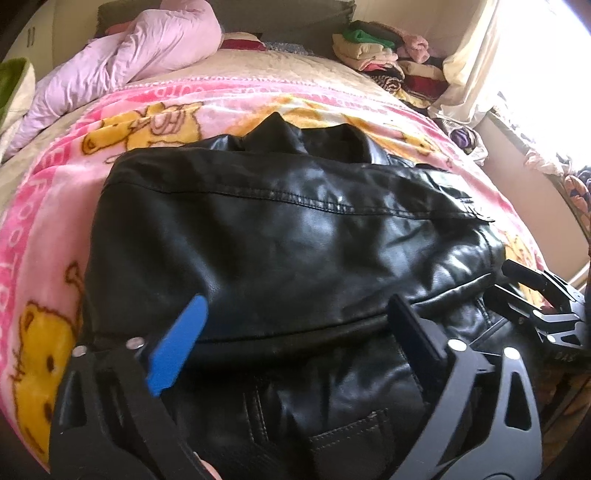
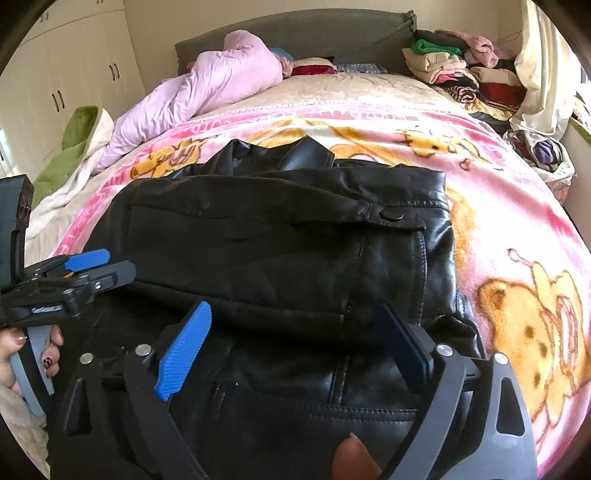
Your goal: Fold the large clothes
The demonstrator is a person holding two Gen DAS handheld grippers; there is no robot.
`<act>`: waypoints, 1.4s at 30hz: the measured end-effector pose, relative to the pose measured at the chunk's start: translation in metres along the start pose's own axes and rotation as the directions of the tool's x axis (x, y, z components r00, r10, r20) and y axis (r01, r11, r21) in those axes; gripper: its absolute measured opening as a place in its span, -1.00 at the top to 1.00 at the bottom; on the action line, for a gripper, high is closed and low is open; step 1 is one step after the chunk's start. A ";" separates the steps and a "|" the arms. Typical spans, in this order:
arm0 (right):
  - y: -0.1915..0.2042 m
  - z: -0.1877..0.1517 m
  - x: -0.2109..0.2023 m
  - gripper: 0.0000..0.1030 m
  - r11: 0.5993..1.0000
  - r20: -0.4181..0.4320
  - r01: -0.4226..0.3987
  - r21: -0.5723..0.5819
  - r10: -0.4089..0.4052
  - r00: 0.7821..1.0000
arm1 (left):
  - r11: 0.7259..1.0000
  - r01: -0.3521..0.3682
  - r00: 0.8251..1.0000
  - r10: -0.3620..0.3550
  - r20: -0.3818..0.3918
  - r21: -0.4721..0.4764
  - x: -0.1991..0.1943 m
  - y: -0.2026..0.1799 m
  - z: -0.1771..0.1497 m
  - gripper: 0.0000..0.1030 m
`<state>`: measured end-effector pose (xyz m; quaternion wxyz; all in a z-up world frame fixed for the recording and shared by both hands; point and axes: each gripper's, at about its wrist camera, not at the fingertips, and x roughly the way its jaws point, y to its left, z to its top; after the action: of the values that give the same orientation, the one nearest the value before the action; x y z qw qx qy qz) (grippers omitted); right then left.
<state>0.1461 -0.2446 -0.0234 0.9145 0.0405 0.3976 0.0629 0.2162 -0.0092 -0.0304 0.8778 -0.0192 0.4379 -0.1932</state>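
A black leather jacket [image 1: 288, 229] lies partly folded on a pink cartoon blanket [image 1: 44, 192]; its collar points to the far side. It also shows in the right wrist view [image 2: 280, 236]. My left gripper [image 1: 299, 306] is open over the jacket's near folded edge, holding nothing. My right gripper [image 2: 295, 314] is open over the jacket's near part, empty. The right gripper shows at the right edge of the left wrist view [image 1: 517, 280]. The left gripper shows at the left of the right wrist view [image 2: 99, 262], fingers apart.
A lilac quilted garment [image 2: 207, 85] lies at the bed's far left. A stack of folded clothes [image 2: 458, 70] sits at the far right by the headboard [image 2: 295, 33]. A green and cream blanket [image 2: 74, 147] lies left. White wardrobes [image 2: 74, 74] stand beyond. A curtain [image 2: 539, 74] hangs right.
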 end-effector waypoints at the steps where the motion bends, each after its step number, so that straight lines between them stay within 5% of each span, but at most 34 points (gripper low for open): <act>1: 0.000 0.000 -0.002 -0.80 1.000 0.005 0.003 0.001 -0.003 1.000 | 1.000 -0.005 1.000 0.005 0.001 0.003 -0.001 0.000 0.000 -0.82; 23: -0.001 0.004 -0.060 -0.83 0.999 0.093 0.036 0.008 -0.037 0.995 | 0.999 -0.032 0.997 0.033 0.071 -0.015 -0.051 -0.011 -0.002 -0.82; 42: 0.008 -0.016 -0.114 -0.85 1.000 0.165 -0.004 -0.016 0.007 0.986 | 0.998 -0.068 0.988 0.067 0.138 0.007 -0.115 -0.027 -0.043 -0.82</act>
<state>0.0565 -0.2527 0.0488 0.9444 0.0394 0.3199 0.0651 0.1121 0.0129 0.0359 0.9121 -0.0124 0.3755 -0.1642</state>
